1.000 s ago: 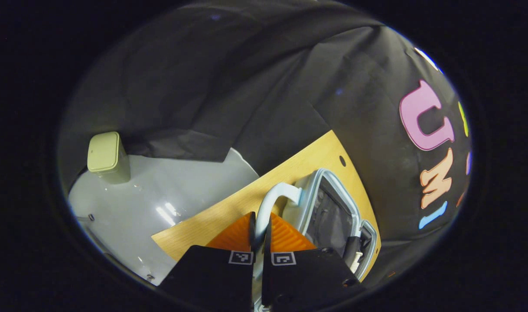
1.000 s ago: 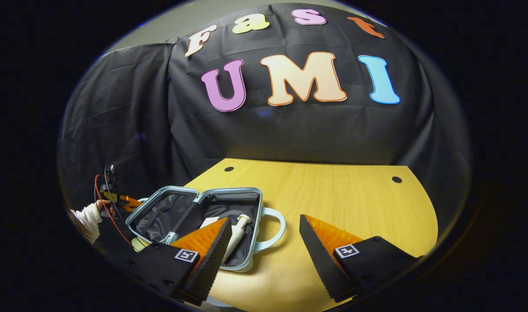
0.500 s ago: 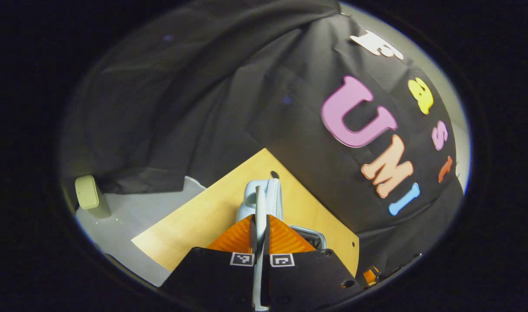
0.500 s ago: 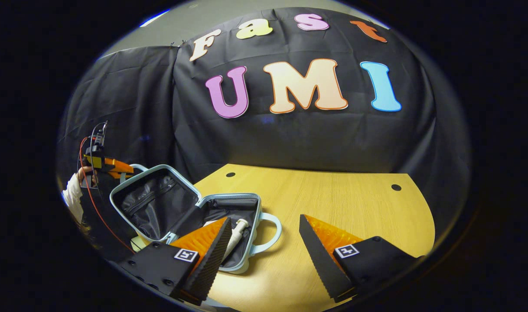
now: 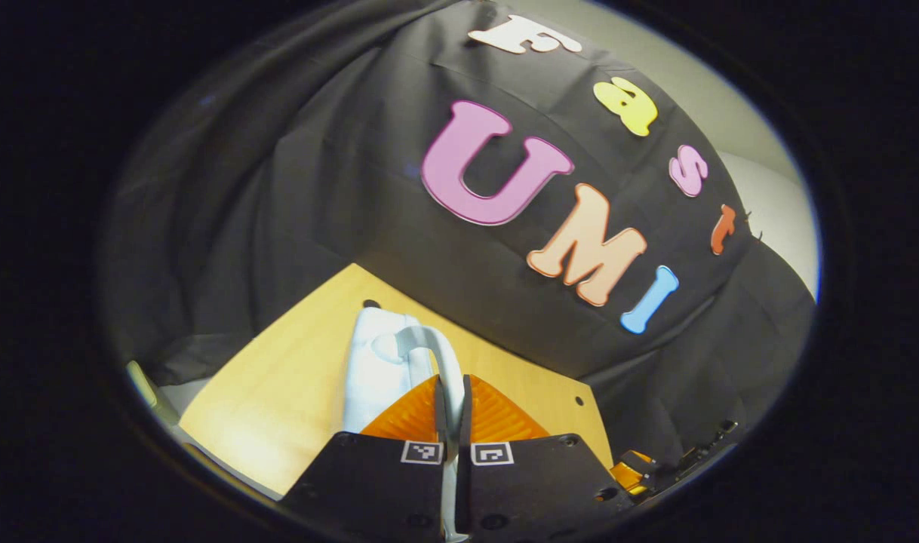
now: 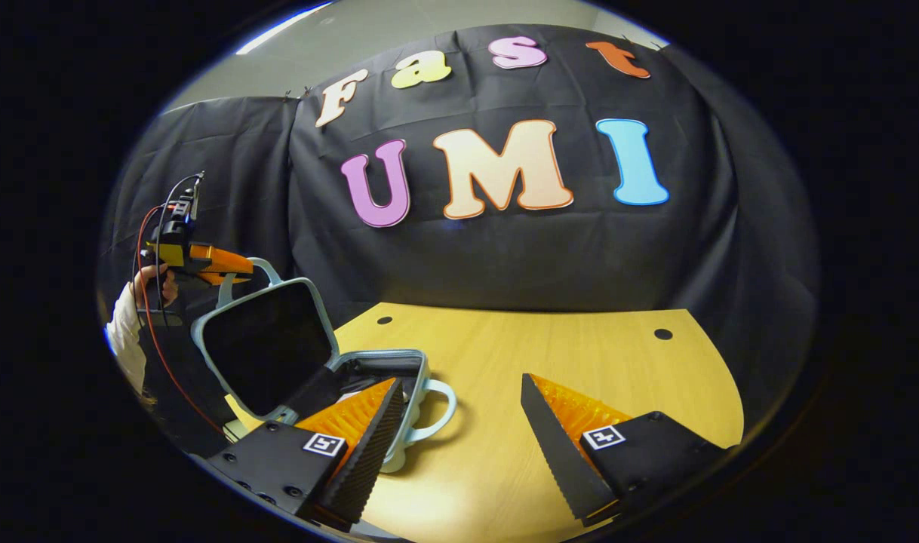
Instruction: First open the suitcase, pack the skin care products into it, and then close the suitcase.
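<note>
Bench (image 6: pixel 550 362) carries the suitcase (image 6: pixel 410 411) at its left side, lid (image 6: pixel 263 347) raised near upright, base flat. Risk, as I judge it: your left hand-held gripper (image 5: pixel 450 392) pinches only the thin lid handle (image 5: pixel 437 354); swing too fast and it slips out, lid slams, or the light case drags across the bench. Left is clamped tight on that handle. Right hand-held gripper (image 6: pixel 459 422) is spread wide, holding nothing, hovering just right of the base.
</note>
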Demonstrator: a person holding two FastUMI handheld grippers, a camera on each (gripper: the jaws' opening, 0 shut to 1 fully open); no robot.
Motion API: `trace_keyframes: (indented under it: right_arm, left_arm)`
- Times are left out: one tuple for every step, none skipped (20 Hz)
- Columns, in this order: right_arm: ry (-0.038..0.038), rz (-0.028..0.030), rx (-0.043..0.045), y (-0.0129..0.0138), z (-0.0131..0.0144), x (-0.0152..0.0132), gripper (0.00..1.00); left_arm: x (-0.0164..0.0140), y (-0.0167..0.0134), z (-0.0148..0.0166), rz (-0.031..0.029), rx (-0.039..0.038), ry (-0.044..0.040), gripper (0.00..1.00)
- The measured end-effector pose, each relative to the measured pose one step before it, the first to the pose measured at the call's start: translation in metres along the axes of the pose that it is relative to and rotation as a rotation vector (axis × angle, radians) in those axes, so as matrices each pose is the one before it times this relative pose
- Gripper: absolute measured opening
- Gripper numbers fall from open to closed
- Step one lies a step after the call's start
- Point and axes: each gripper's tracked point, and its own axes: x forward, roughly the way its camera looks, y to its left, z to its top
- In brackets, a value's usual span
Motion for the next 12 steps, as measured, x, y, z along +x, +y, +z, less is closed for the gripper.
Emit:
trace_keyframes:
  right_arm:
    - [-0.00356,-0.01166,0.00654,-0.00674,0.00065,-0.00296,0.98]
    - [-0.00340,-0.01340,0.00583,-0.00711,0.00069,-0.00365,0.98]
    - [0.00005,-0.01232,0.00492,-0.00715,-0.00044,-0.00321,0.98]
    - [-0.00116,-0.01260,0.00329,-0.00636,-0.00141,-0.00340,0.98]
    - [-0.00123,-0.01247,0.00193,-0.00563,-0.00005,-0.00264,0.98]
    - [-0.00134,-0.01183,0.00158,-0.00508,-0.00056,-0.00235,0.98]
    - [-0.00078,-0.01079,0.00227,-0.00508,-0.00002,-0.00277,0.98]
    - [-0.00039,-0.00910,0.00172,-0.00342,0.00045,-0.00176,0.98]
    - [-0.00224,-0.00816,0.00015,-0.00244,0.00068,-0.00108,0.98]
    - [-0.00133,-0.00643,-0.00091,-0.00286,0.00087,-0.00129,0.98]
    - [-0.00204,-0.00693,-0.00060,-0.00292,0.00151,-0.00218,0.98]
    - [-0.00507,-0.00665,0.00058,-0.00178,0.00168,-0.00093,0.98]
  left_arm:
    - [0.00554,-0.01595,-0.00619,-0.02834,-0.00770,0.00677,0.00]
    - [0.00691,-0.01209,-0.00544,-0.02206,-0.00354,0.00480,0.00]
    - [0.00861,-0.01079,-0.00771,-0.02033,-0.00047,0.01210,0.00]
    - [0.00772,-0.00974,-0.00944,-0.01769,0.00127,0.01366,0.00]
    - [0.00938,-0.01033,-0.00902,-0.02139,-0.00094,0.01642,0.00]
    - [0.00908,-0.01006,-0.01091,-0.02438,-0.00514,0.01633,0.00]
    - [0.01269,-0.01022,-0.01051,-0.02345,-0.00869,0.01849,0.00]
    - [0.01071,-0.00691,-0.00992,-0.01986,-0.00466,0.02196,0.00]
    - [0.01220,-0.00604,-0.01390,-0.01370,-0.00150,0.02205,0.00]
    - [0.01273,-0.00548,-0.01320,-0.00865,0.00981,0.02380,0.00]
    - [0.01519,-0.00365,-0.01376,-0.00243,0.01293,0.02486,0.00]
    - [0.01292,-0.00229,-0.01402,0.00566,0.01508,0.02874,0.00]
